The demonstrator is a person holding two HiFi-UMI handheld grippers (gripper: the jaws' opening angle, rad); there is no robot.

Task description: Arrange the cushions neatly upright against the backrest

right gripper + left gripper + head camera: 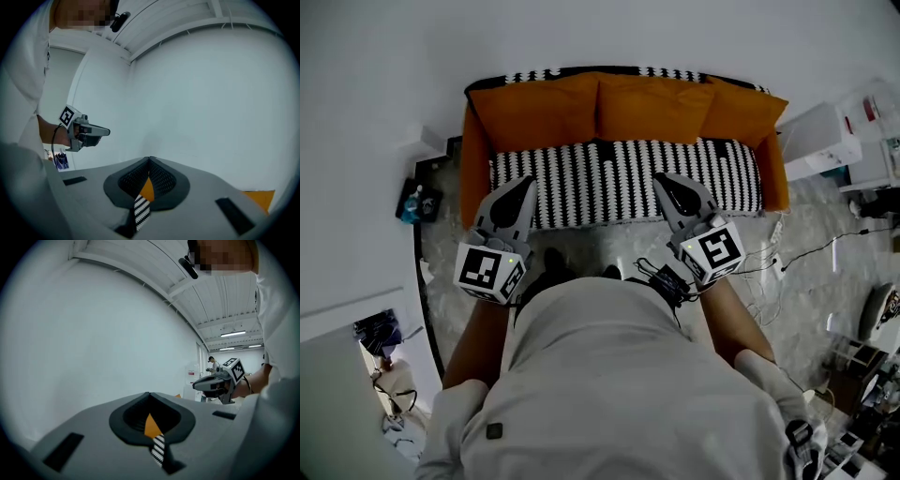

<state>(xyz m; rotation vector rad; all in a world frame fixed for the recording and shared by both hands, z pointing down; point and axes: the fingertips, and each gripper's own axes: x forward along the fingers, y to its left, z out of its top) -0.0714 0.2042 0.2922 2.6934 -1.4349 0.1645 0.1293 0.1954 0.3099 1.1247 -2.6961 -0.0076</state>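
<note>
Three orange cushions stand side by side against the sofa's backrest: left [546,112], middle [654,108] and right [745,114]. Below them lies the black-and-white patterned seat [619,183]. My left gripper [528,180] is shut and empty, its tip over the seat's front left. On the other side, my right gripper [661,178] is shut and empty over the seat's front right. In the left gripper view the closed jaws [149,394] leave a slit showing orange and stripes, and the right gripper [206,384] shows beside them. The right gripper view shows its closed jaws [149,160] and the left gripper [101,132].
A white box [820,141] stands right of the sofa, with cables [806,253] trailing on the floor near it. A dark object with blue parts [417,202] sits at the sofa's left end. A plain white wall rises behind the sofa. A person [213,364] stands far off.
</note>
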